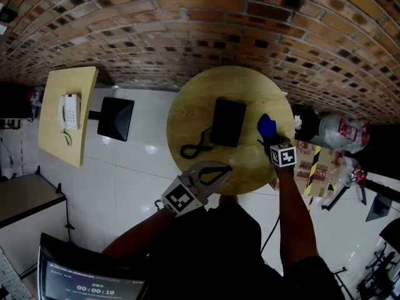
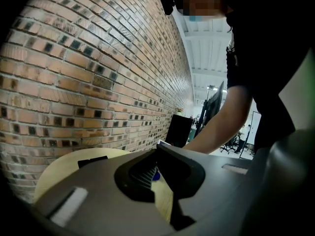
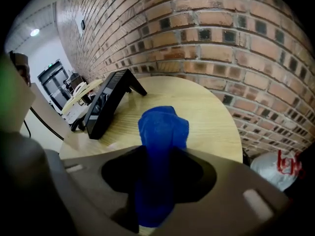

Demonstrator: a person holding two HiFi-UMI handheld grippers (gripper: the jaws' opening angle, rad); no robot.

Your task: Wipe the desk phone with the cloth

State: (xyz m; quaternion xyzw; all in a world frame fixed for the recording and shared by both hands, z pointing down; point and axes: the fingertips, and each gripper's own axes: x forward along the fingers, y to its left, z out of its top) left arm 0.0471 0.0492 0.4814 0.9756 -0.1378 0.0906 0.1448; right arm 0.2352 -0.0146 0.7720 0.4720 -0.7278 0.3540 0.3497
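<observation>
On the round wooden table (image 1: 187, 108) a black desk phone (image 1: 227, 122) stands tilted on its stand, its coiled cord (image 1: 195, 147) trailing toward me. In the right gripper view the phone (image 3: 106, 104) is ahead and to the left. My right gripper (image 1: 270, 140) is at the table's right rim, shut on a bunched blue cloth (image 1: 267, 126). That cloth (image 3: 162, 127) fills the gap between the jaws of the right gripper (image 3: 162, 152) and sticks out forward. My left gripper (image 1: 226, 169) hovers at the near rim, shut and empty, just short of the phone.
A brick wall (image 1: 250, 30) runs behind the table. To the left a rectangular table (image 1: 62, 139) carries a white phone (image 1: 70, 111), with a black square object (image 1: 115, 119) beside it. Bags and boxes (image 1: 331, 136) crowd the floor on the right.
</observation>
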